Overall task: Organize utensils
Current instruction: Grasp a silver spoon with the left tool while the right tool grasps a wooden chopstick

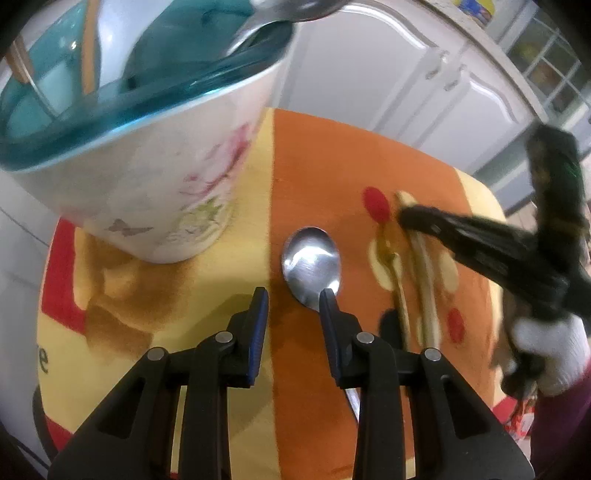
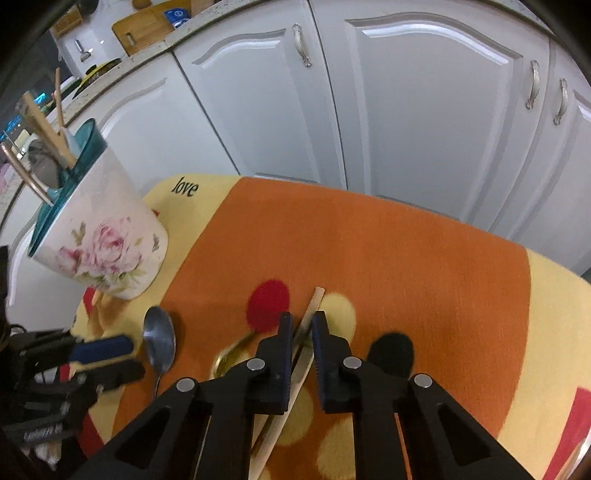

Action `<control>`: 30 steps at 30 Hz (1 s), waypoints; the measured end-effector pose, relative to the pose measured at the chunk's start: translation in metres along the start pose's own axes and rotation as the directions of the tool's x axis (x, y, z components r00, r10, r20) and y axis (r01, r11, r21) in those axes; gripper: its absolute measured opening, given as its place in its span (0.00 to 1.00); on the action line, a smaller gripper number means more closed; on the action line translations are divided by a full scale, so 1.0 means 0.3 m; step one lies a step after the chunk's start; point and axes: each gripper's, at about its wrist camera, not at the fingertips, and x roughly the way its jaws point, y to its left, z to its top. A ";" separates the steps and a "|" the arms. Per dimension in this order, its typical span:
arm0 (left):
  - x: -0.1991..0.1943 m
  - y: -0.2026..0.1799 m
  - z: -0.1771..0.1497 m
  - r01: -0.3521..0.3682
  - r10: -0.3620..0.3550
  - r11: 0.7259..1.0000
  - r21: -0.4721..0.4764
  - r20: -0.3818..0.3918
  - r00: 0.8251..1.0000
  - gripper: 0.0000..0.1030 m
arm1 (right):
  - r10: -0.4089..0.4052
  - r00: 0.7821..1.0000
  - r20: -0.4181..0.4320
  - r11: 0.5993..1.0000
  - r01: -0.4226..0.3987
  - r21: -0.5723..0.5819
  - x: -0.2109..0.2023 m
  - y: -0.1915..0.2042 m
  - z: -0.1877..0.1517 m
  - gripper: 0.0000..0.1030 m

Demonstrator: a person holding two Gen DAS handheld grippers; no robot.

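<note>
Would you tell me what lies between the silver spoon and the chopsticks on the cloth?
A small gold spoon, seen in both wrist views.

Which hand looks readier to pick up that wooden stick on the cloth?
Right. The right gripper already straddles the wooden chopstick, fingers open either side. The left gripper sits by the steel spoon.

A home kitchen — white panelled cabinet doors [image 2: 424, 110] with metal handles [image 2: 302, 45] stand just behind the desk [image 2: 406, 251], which wears an orange and yellow cloth. Above the cabinets runs a speckled countertop [image 2: 155, 50] bearing a wooden cutting board [image 2: 142, 27]; on the desk, a floral utensil holder [image 2: 99, 236].
</note>
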 end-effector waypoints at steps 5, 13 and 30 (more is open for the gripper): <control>0.026 0.007 0.025 -0.007 0.007 1.000 -0.015 0.027 1.000 0.30 | 0.100 0.995 -0.014 0.994 -0.099 0.053 -0.020 -0.020 -0.044 0.08; 0.054 -0.044 0.051 -0.008 0.006 1.000 0.023 0.061 0.998 0.13 | 0.101 0.995 -0.023 0.994 -0.101 0.034 -0.012 -0.008 -0.037 0.16; -0.139 -0.072 0.016 0.077 -0.083 0.995 0.063 0.106 0.991 0.01 | 0.164 0.968 0.189 0.983 -0.176 0.046 -0.286 0.034 -0.097 0.06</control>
